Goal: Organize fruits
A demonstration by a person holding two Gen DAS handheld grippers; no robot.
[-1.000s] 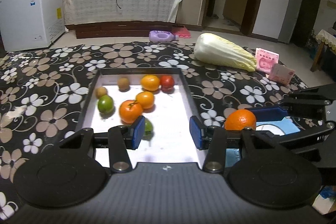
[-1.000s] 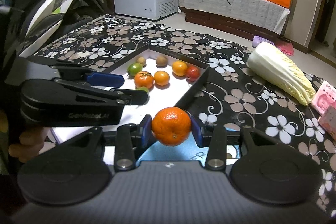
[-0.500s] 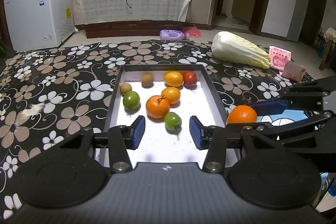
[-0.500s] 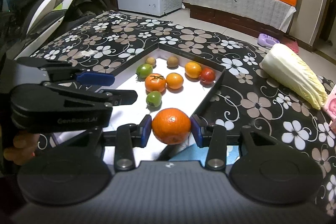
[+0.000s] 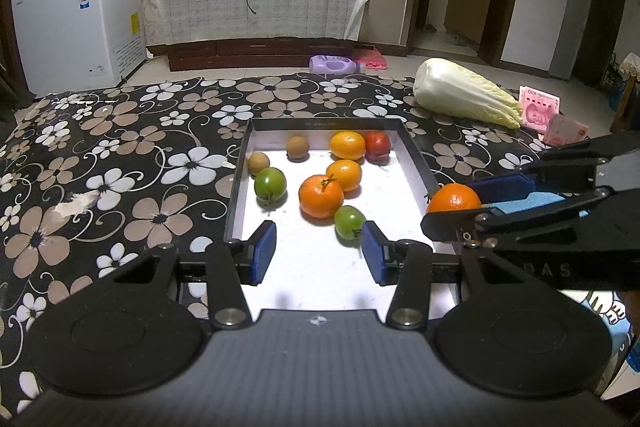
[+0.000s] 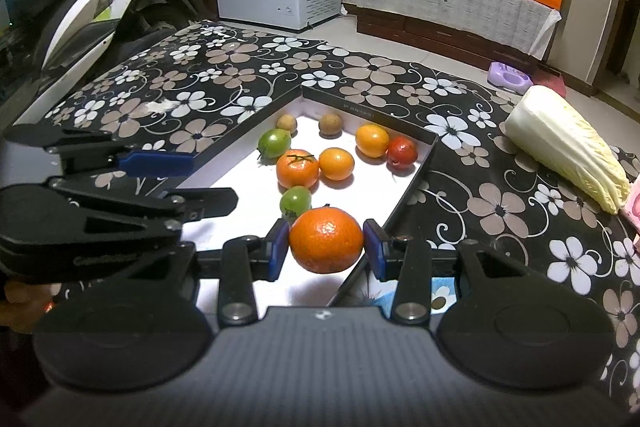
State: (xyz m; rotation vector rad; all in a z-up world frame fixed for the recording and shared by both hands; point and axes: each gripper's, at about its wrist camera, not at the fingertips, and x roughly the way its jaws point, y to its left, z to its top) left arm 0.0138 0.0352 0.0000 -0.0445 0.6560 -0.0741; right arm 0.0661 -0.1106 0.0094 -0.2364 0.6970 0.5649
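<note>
Eight fruits lie in the white tray (image 5: 416, 163), lower centre of the left wrist view. Right gripper (image 6: 326, 247) clamped on a large orange (image 6: 326, 239). A second ago the orange hung outside the tray's right wall; now it sits over that wall's near end, just beside a small green fruit (image 6: 295, 200). Left gripper (image 5: 318, 253) hovers over the tray's near half, fingers apart and empty, further back from the fruit cluster than before. Cabbage (image 5: 464, 99) unmoved, upper right.
</note>
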